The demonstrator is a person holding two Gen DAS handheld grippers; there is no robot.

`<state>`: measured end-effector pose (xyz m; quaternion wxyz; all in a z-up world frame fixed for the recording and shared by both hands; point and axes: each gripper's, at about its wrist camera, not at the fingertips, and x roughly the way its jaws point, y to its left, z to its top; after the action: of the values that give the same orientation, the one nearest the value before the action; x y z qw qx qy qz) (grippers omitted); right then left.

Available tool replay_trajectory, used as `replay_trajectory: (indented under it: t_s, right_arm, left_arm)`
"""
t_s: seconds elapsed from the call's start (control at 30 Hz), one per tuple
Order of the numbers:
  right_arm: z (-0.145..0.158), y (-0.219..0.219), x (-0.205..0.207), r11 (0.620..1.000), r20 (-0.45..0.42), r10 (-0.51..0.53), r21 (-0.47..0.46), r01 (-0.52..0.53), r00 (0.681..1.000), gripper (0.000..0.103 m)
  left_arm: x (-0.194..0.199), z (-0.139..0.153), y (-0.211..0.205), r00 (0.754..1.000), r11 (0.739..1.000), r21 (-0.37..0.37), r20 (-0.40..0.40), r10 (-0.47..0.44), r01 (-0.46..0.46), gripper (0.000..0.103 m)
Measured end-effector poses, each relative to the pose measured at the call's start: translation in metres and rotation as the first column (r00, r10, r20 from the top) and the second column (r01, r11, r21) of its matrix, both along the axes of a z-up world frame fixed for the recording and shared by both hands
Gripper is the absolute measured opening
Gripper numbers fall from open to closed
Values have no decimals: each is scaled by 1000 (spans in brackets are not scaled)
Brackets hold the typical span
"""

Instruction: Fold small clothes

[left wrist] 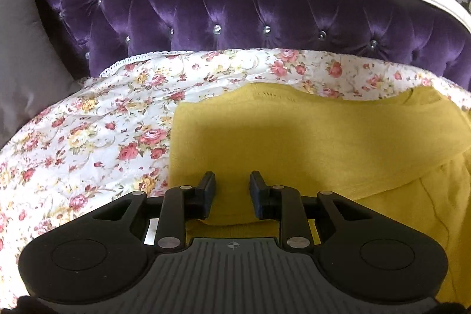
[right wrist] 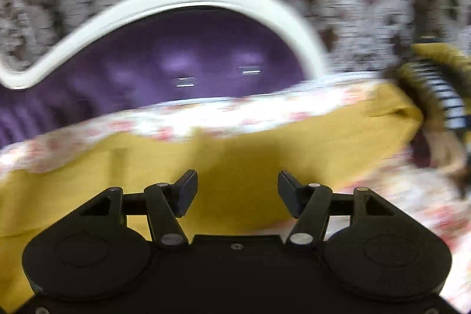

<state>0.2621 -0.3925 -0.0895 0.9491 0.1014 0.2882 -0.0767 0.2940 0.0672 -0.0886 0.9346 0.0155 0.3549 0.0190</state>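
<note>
A mustard-yellow knit garment (left wrist: 294, 137) lies on the floral bedspread (left wrist: 103, 122), with one layer folded over on its right side. My left gripper (left wrist: 232, 187) sits at the garment's near edge. Its jaws are narrow, and a thick fold of the yellow cloth fills the gap between the pads. The right wrist view is blurred by motion. There the right gripper (right wrist: 237, 190) hovers over the same yellow garment (right wrist: 235, 152), jaws wide apart and nothing between them.
A tufted purple headboard (left wrist: 206, 19) with a white frame stands behind the bed, with patterned curtains beyond it. A grey pillow (left wrist: 20, 64) leans at the left. At the right edge lies a blurred heap of other clothes (right wrist: 441, 90), one of them striped.
</note>
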Motion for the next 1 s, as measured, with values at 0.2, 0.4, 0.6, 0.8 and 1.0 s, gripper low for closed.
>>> replay_trajectory:
  t_s: [0.2,0.4,0.6,0.8,1.0]
  right_arm:
    - [4,-70,21,982,-6,-114,-153,112,993,65]
    - [-7,-90,64,912,-62,-94,-405,61,994,64]
    - [-30,-95,87,837,-165,-67,-547,-34,984,61]
    - [-31,-118,105,878,-219,-134,-478,13,966,7]
    - [27,-122,73,972,-67,-99,-221,82,993,7]
  left_arm:
    - [0,1,0,1000,1000,-23,1,14,-14,26]
    - [0,1,1,1000,999,-32,1,17,-17,26]
    - [0,1,1,1000,999,-33,1,18,-18,26]
    - [0,2,2,1000,999,-46,2,17,-17,26]
    - [2,4,7,1000,996,-86,-10,3,-4,25]
